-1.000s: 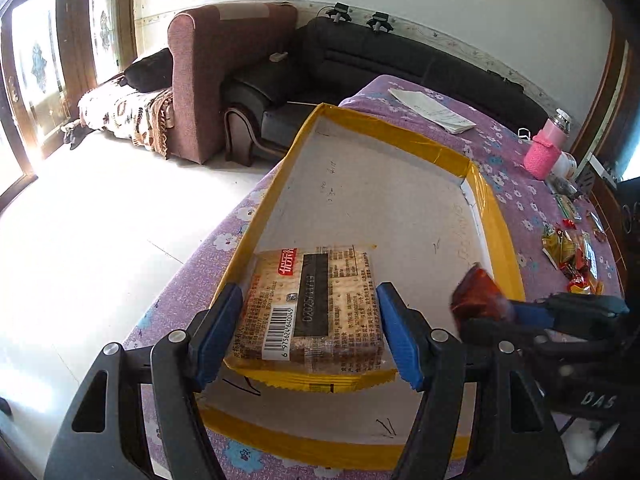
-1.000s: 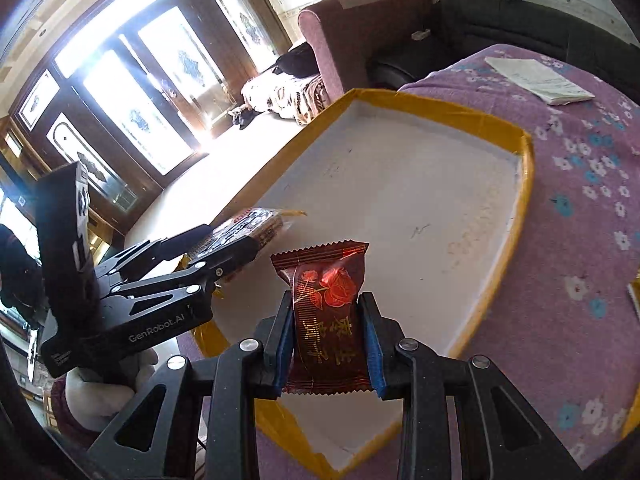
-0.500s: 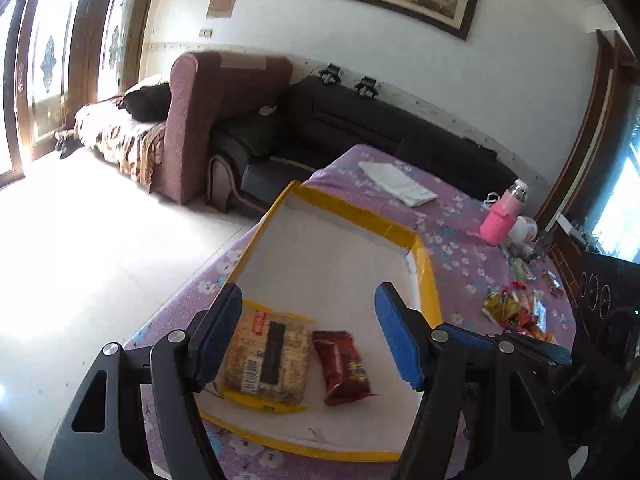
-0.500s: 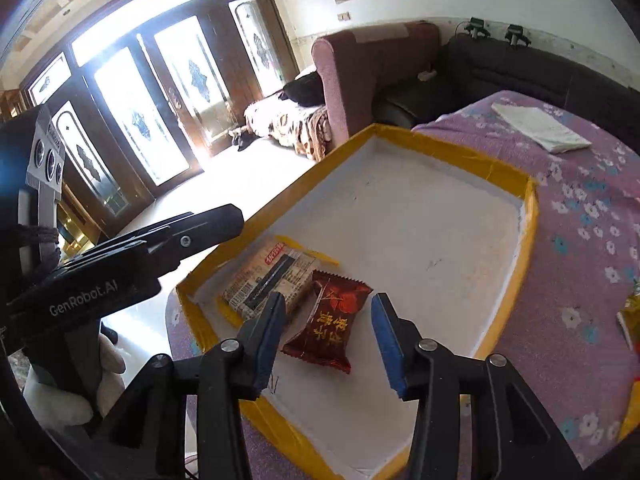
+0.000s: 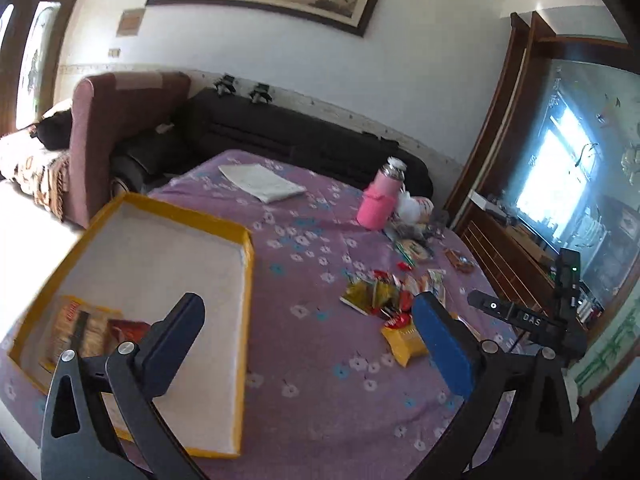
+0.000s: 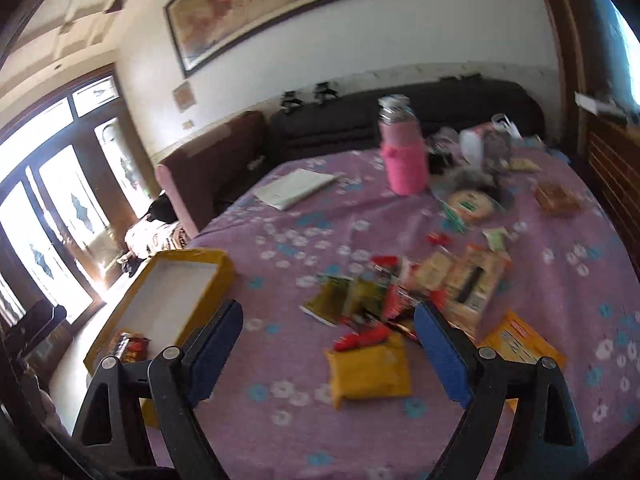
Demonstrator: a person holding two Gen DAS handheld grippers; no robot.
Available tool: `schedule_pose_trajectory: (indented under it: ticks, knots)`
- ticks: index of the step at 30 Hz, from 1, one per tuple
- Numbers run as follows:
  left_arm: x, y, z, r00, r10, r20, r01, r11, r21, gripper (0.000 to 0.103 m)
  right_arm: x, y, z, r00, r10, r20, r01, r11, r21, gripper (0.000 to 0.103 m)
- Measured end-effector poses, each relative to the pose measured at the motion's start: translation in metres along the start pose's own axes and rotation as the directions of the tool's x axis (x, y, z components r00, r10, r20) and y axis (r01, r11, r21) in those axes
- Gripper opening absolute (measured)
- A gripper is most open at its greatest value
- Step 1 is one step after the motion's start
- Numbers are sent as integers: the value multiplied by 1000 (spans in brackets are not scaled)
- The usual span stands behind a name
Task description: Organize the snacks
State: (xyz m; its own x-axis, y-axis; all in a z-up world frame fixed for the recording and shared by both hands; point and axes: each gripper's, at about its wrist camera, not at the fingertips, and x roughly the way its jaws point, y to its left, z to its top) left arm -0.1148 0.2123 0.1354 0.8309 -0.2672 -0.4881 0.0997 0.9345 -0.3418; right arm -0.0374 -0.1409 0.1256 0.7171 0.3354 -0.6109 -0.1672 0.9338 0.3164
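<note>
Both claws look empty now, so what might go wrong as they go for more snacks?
The loose heap of snack packets overlaps, so the open right gripper may pinch two wrappers. The upright pink bottle stands just behind and could be knocked. The yellow-rimmed white tray has low walls, so packets might slide out.

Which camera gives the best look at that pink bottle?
The right wrist view: the pink bottle stands large and unobstructed, cap visible, upright on the purple tablecloth. The left wrist view shows it smaller and farther off.
</note>
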Motion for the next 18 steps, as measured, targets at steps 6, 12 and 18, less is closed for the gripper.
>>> schedule_pose_trajectory:
  ticks: [6,12,18]
  knots:
    - [24,-22,-19,996,-20,-92,20,1000,0,103,46,-45,-27,990,46,-136,-27,990,138,69]
    - [18,-17,-15,996,32,-81,-31,999,17,103,97,-19,-32,970,10,-242,1,999,46,48]
    - [31,-15,-20,993,36,-116,-34,999,19,103,102,53,-54,943,116,-311,-181,965,-190,44]
